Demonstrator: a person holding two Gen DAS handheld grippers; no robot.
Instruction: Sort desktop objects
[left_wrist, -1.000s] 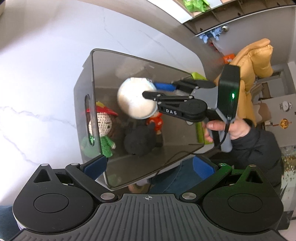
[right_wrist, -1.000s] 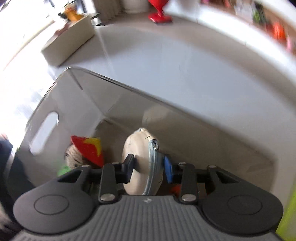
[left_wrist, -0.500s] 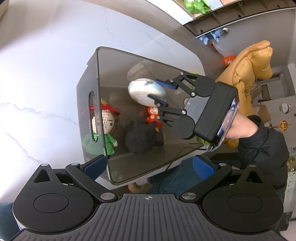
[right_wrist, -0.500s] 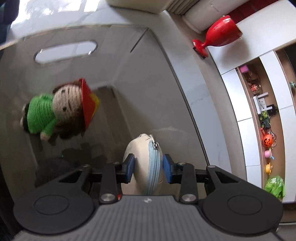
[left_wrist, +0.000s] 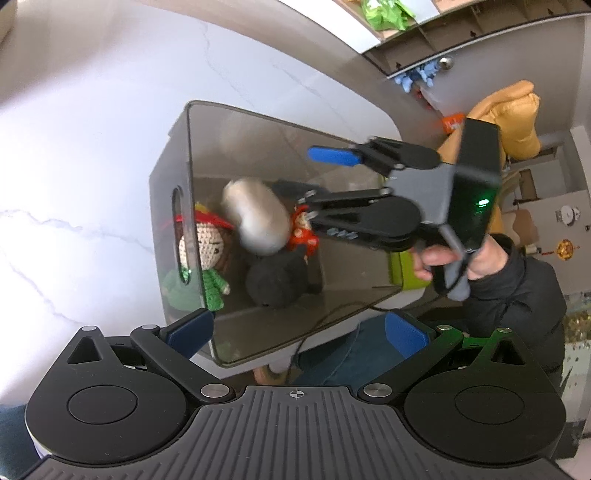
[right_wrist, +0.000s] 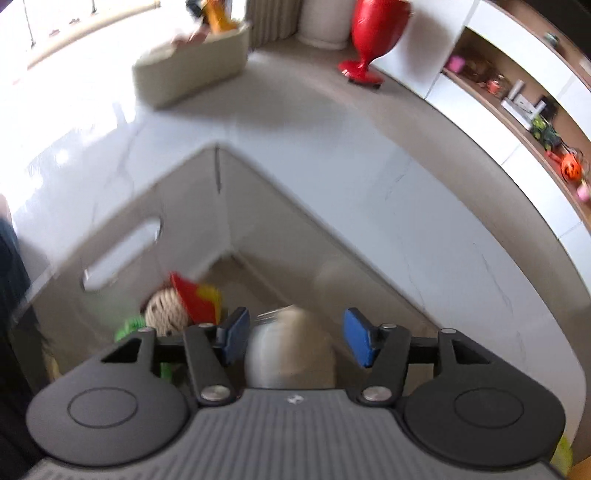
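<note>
A smoky translucent bin (left_wrist: 192, 147) stands on the white marble table (left_wrist: 92, 129). Over its open top hovers my right gripper (left_wrist: 306, 173), its jaws opening. A cream round zip pouch (left_wrist: 256, 221) is blurred just below the blue pads, free of both. In the right wrist view the pouch (right_wrist: 291, 347) shows between the spread pads of the right gripper (right_wrist: 297, 338) with a gap on each side. Inside the bin lie a crochet doll with a red hat (left_wrist: 207, 243), a black plush (left_wrist: 277, 277) and a small red-orange figure (left_wrist: 304, 236). My left gripper (left_wrist: 297, 328) stands open at the bin's near corner.
A person's hand (left_wrist: 436, 258) holds the right gripper's handle, with a yellow padded jacket (left_wrist: 509, 118) behind. In the right wrist view a beige basket (right_wrist: 192, 70) and a red vase (right_wrist: 369, 33) stand at the far side, beside shelves of small toys (right_wrist: 543, 129).
The right gripper's jaws have spread and let go of the cream pouch, which is dropping towards the toys in the bin. The right gripper has swung sideways over the bin. The left gripper has stayed put.
</note>
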